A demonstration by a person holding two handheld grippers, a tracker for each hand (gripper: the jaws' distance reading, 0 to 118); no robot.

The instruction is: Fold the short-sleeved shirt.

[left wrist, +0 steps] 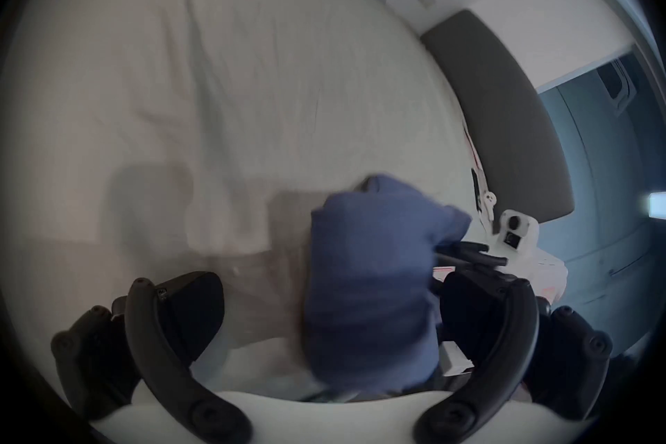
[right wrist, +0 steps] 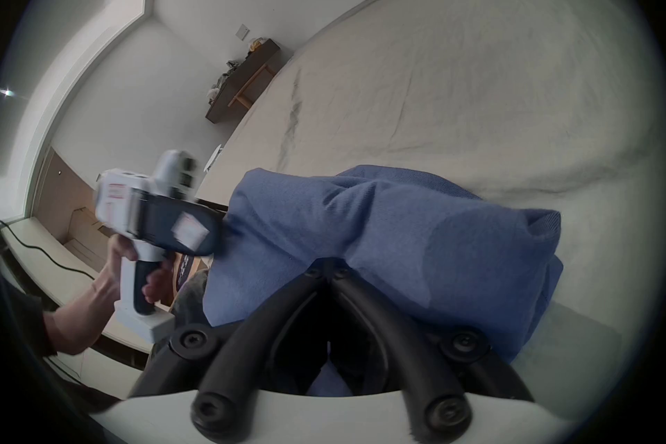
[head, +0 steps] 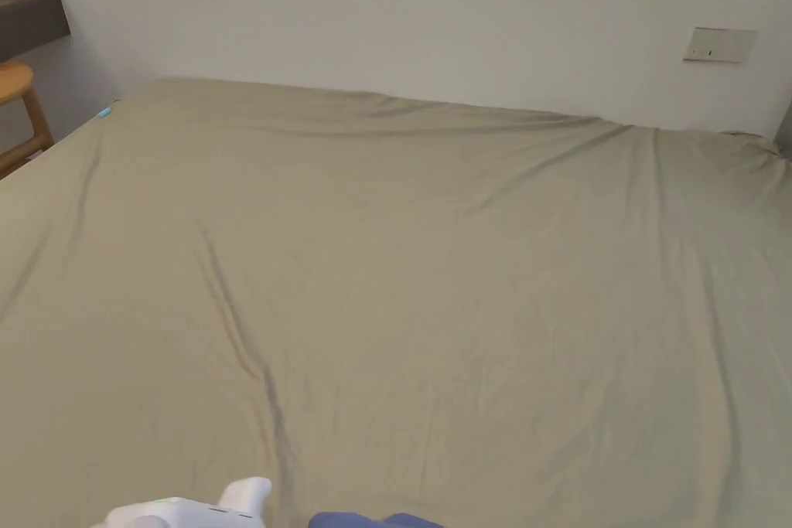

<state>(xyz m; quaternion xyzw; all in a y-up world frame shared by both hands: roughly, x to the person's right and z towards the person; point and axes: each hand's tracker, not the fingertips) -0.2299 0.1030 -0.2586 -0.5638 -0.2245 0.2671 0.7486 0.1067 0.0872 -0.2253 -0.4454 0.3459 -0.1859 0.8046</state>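
Left gripper (left wrist: pixel 331 311): your jaws stand wide apart, one at each side of the left gripper view, nothing pressed between them. In the head view only its white top (head: pixel 189 510) peeks in at the bottom edge.

Shirt vs left gripper: the blue shirt (left wrist: pixel 371 293) hangs bunched between the two jaws, nearer the right-hand one; whether it touches that jaw, you cannot tell (this view is smeared with blur).

Shirt vs right gripper: in the right gripper view your right gripper (right wrist: pixel 329 268) has its jaws drawn together to a point at the shirt's (right wrist: pixel 389 235) lower fold, with blue cloth draped over and around the tips. The cloth looks pinched there, though the tips themselves are buried in it.

Shirt's place: at the near edge of the bed (head: pixel 433 259), lifted in a lump rather than spread flat; the head view catches just a blue sliver (head: pixel 375 520) at the bottom.

Hidden or cut off: the shirt's sleeves and collar cannot be made out in the bundle. Your hand (right wrist: pixel 119 268) on the left gripper's handle shows in the right gripper view, blurred.

Writing: a red-and-white label on the left gripper's body and a pale sticker on its dark side are too blurred to read.
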